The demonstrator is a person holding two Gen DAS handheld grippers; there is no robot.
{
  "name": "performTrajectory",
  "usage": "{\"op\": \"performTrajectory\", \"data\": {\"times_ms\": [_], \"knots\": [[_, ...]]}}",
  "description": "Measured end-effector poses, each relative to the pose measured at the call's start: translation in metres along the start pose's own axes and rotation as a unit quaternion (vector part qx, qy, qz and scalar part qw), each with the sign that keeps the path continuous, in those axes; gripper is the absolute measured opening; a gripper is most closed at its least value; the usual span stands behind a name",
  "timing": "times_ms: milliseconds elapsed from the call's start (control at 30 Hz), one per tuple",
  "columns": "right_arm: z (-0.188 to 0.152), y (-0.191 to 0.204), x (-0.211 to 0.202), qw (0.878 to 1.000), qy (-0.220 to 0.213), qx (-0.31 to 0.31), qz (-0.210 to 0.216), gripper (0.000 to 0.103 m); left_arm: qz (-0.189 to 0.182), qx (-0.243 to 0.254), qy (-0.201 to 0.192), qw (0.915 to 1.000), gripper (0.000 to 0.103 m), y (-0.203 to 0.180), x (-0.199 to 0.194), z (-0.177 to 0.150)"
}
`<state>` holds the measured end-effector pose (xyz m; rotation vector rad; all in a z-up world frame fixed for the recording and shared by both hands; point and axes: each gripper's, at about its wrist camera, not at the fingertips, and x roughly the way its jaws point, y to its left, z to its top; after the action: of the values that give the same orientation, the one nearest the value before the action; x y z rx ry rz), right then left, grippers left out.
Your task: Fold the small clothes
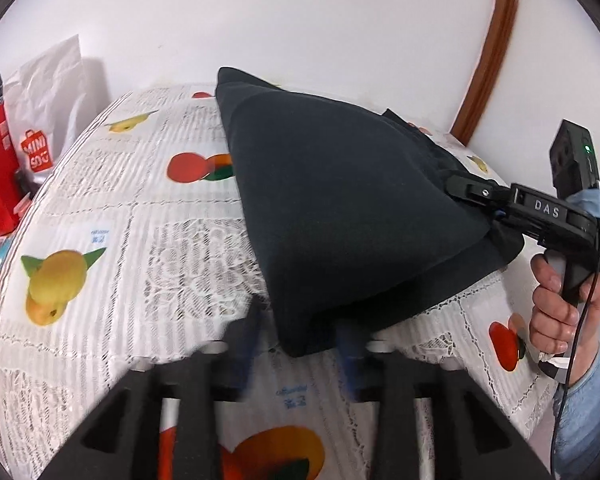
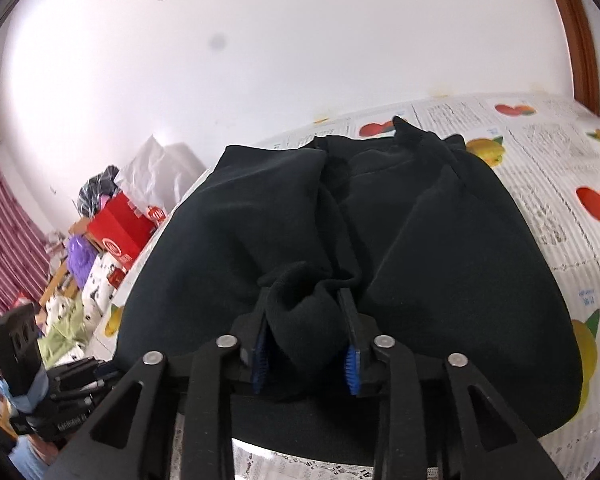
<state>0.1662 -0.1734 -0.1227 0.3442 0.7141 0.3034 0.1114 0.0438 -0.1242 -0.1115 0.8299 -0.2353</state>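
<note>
The dark garment (image 2: 380,240) lies folded over itself across the middle of both views, on the fruit-printed surface (image 1: 112,264), its doubled edge lower centre in the left wrist view. A bunched fold of it sits between the right tongs (image 2: 306,336), the pads seemingly loosened rather than pinching, probably to drop that corner. The left tongs (image 1: 296,340) stand released at the fold's near corner, touching nothing firmly. A red box (image 2: 120,232) sits left.
</note>
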Motion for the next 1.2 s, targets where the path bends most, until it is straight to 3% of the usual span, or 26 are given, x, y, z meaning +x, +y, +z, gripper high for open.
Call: {"op": "performTrajectory", "data": {"times_ms": [100,233,300,367,433,500,600,700,833,1067,1167,1200], "knots": [[0.004,-0.001,0.007,1.000,0.008,0.014,0.006,0.036,-0.021,0.009,-0.003,0.9997,0.064,-0.016,0.010,0.009],[0.008,0.004,0.017,1.000,0.004,0.030,-0.007,0.038,0.040,0.024,0.016,0.9988,0.064,-0.030,0.036,0.021],[0.009,0.007,0.022,0.999,-0.001,0.037,-0.012,0.038,0.053,0.021,0.024,0.9981,0.066,-0.031,0.042,0.022],[0.012,0.009,0.027,0.999,0.000,0.039,-0.020,0.031,0.064,0.027,0.027,0.9973,0.066,-0.034,0.047,0.023],[0.016,0.012,0.030,0.999,0.000,0.034,-0.031,0.018,0.073,0.034,0.029,0.9963,0.067,-0.037,0.049,0.023],[0.021,0.017,0.028,0.999,-0.010,0.016,-0.033,0.013,0.077,0.034,0.030,0.9960,0.067,-0.038,0.052,0.025],[0.033,0.020,0.006,0.997,-0.058,-0.007,-0.041,0.011,0.075,0.025,0.030,0.9964,0.067,-0.033,0.054,0.027],[0.045,0.007,-0.040,0.991,-0.130,0.001,-0.036,0.011,0.075,0.022,0.029,0.9965,0.067,-0.031,0.054,0.028],[0.038,-0.025,-0.086,0.979,-0.185,0.018,-0.084,0.011,0.072,0.024,0.028,0.9967,0.067,-0.033,0.053,0.027],[-0.003,-0.069,-0.062,0.987,-0.063,0.031,-0.143,0.014,0.074,0.026,0.029,0.9965,0.067,-0.031,0.049,0.027],[-0.009,-0.067,-0.066,0.985,-0.062,0.021,-0.160,0.021,0.074,0.027,0.029,0.9965,0.068,-0.031,0.050,0.027],[-0.010,-0.065,-0.069,0.982,-0.060,0.011,-0.176,0.028,0.069,0.029,0.028,0.9968,0.068,-0.031,0.049,0.026]]}}
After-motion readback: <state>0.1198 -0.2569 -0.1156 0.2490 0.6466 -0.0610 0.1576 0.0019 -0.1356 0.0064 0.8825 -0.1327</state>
